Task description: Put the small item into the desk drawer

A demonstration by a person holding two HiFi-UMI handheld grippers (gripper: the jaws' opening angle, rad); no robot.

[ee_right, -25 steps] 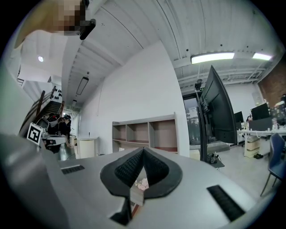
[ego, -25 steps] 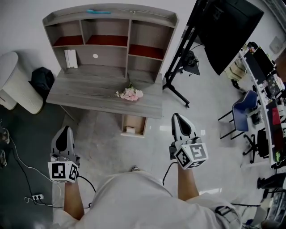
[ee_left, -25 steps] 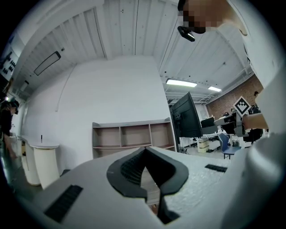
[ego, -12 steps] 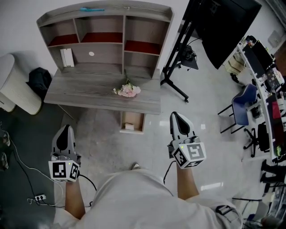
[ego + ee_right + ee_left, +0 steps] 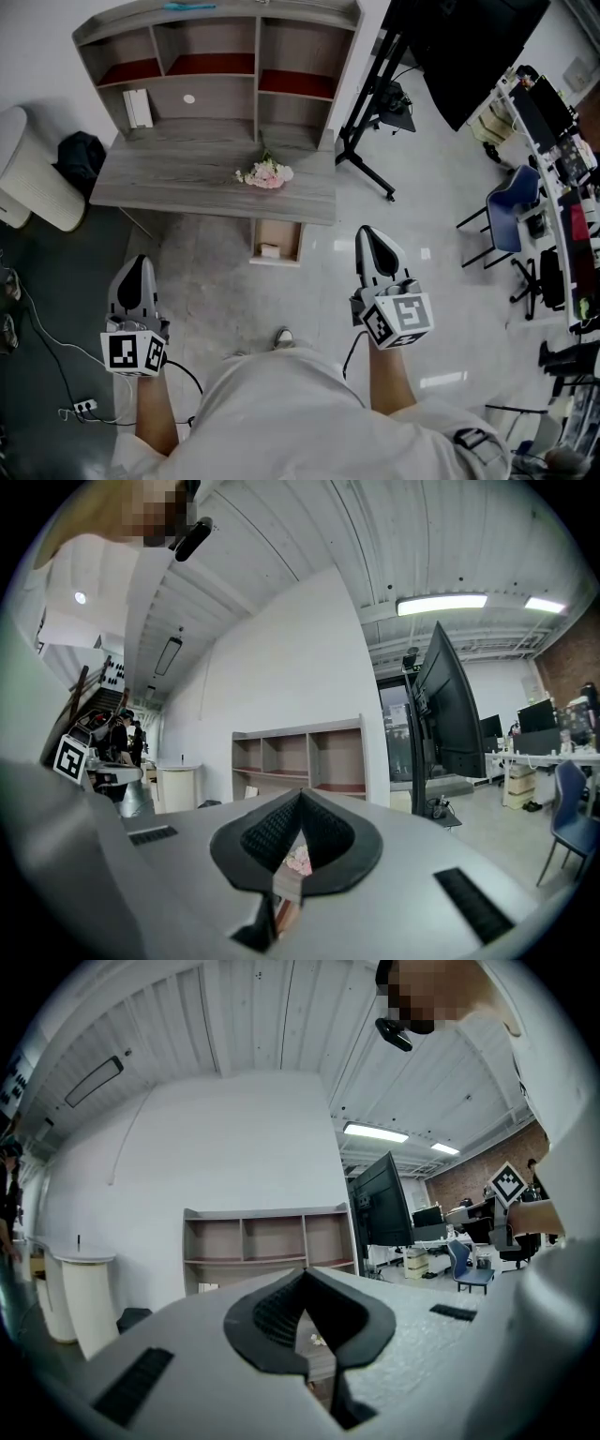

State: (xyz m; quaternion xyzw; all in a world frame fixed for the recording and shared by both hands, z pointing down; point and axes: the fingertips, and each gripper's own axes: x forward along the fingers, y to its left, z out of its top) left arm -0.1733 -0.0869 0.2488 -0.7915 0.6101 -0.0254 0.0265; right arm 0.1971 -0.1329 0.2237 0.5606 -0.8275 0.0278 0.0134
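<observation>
The grey wooden desk [image 5: 187, 178] with a shelf unit stands ahead of me in the head view. Its drawer [image 5: 277, 241] hangs open under the front edge, with a small white item [image 5: 269, 250] lying inside. A pink flower bunch [image 5: 265, 174] rests on the desktop. My left gripper [image 5: 141, 261] is low at the left, well short of the desk, shut and empty. My right gripper [image 5: 368, 232] is to the right of the drawer, also shut with nothing held. In the right gripper view the shut jaws [image 5: 300, 794] frame the flowers [image 5: 298, 858]; the left gripper [image 5: 305, 1274] points at the shelf unit [image 5: 272, 1241].
A white bin [image 5: 28, 173] and a black bag [image 5: 80, 150] sit left of the desk. A large black monitor on a wheeled stand [image 5: 469, 47] stands to the right, with a blue chair [image 5: 516, 220] beyond it. Cables and a power strip [image 5: 82, 407] lie on the floor at lower left.
The desk and drawer have slid slightly up and left in the head view. Both grippers stay shut and keep about the same places.
</observation>
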